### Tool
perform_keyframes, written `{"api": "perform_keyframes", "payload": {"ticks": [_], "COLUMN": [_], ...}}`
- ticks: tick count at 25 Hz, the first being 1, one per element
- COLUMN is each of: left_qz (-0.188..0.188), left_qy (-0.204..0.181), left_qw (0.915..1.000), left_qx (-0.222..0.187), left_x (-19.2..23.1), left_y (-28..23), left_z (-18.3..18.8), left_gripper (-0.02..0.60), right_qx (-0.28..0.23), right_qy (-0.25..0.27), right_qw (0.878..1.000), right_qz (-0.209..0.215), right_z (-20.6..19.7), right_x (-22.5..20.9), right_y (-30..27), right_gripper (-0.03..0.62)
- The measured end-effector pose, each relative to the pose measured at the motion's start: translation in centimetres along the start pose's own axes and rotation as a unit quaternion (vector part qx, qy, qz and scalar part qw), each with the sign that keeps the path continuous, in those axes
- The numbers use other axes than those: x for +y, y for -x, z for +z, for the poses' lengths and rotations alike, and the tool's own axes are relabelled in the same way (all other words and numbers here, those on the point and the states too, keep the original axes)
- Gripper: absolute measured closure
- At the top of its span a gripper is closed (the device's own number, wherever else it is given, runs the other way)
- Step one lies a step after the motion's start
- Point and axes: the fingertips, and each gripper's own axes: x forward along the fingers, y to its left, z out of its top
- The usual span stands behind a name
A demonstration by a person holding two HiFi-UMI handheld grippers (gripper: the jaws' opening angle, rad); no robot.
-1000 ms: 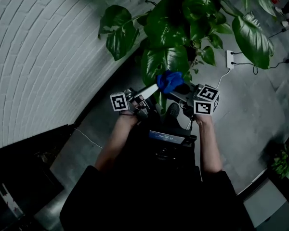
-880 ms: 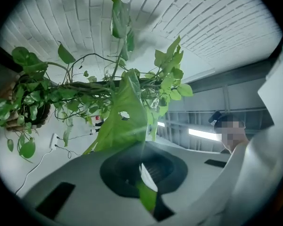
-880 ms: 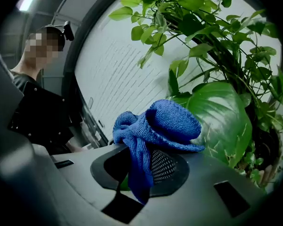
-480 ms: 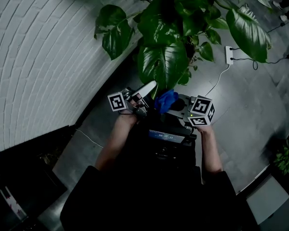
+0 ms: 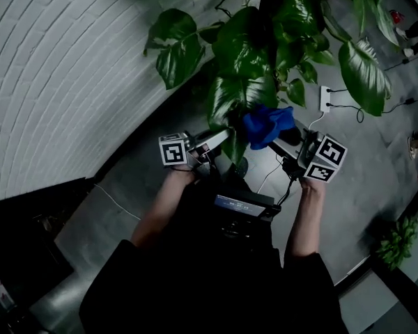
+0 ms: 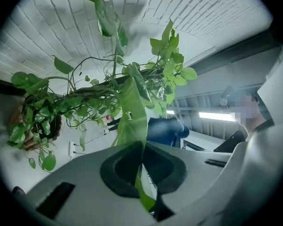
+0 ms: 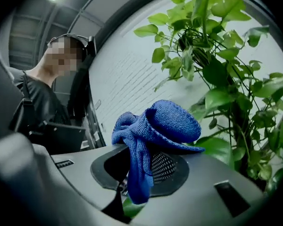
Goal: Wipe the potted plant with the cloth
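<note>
Pinching a long green leaf (image 6: 132, 112) of the potted plant (image 5: 265, 40) between the closed jaws of the left gripper (image 6: 142, 173), beside a white brick wall (image 5: 56, 68). Clamping a bunched blue cloth (image 7: 155, 126) in the right gripper (image 7: 132, 180), just to the right of that leaf and close to the plant's lower foliage. Pointing both grippers toward each other, above a grey floor (image 5: 362, 207).
</note>
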Motion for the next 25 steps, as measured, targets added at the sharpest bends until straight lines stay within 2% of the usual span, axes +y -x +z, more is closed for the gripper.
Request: {"api": "perform_keyframes", "payload": {"ticks": [4,9,11,16,21,25], "left_qz": [0.010,0.014,0.016,0.015,0.009,-0.015], "left_qy": [-0.022,-0.046,-0.052,-0.059,-0.056,-0.046], "left_qw": [0.9996,0.9984,0.9980,0.9976,0.9981,0.9988], "left_qx": [0.016,0.030,0.033,0.035,0.025,0.009], "left_x": [0.3,0.0,0.0,0.4,0.0,-0.6], "left_y": [0.2,0.8,1.0,1.7,2.1,2.0], "left_z": [-0.3,-0.2,0.0,0.1,0.7,1.3], "left_gripper": [0.555,0.555,0.555,0.555,0.553,0.549], "right_qx": [0.020,0.036,0.046,0.087,0.102,0.102], "right_qy": [0.010,0.008,0.007,-0.025,-0.050,-0.060], "right_qw": [0.996,0.987,0.984,0.986,0.989,0.990], "right_qz": [-0.089,-0.158,-0.173,-0.140,-0.094,-0.073], "right_z": [2.2,3.0,2.9,0.4,-1.5,-2.2], "right_x": [-5.3,-11.2,-12.9,-12.9,-10.3,-8.5], "right_y": [-3.8,-9.6,-11.4,-14.1,-14.4,-13.7], "right_gripper": [0.485,0.485,0.485,0.485,0.485,0.485]}}
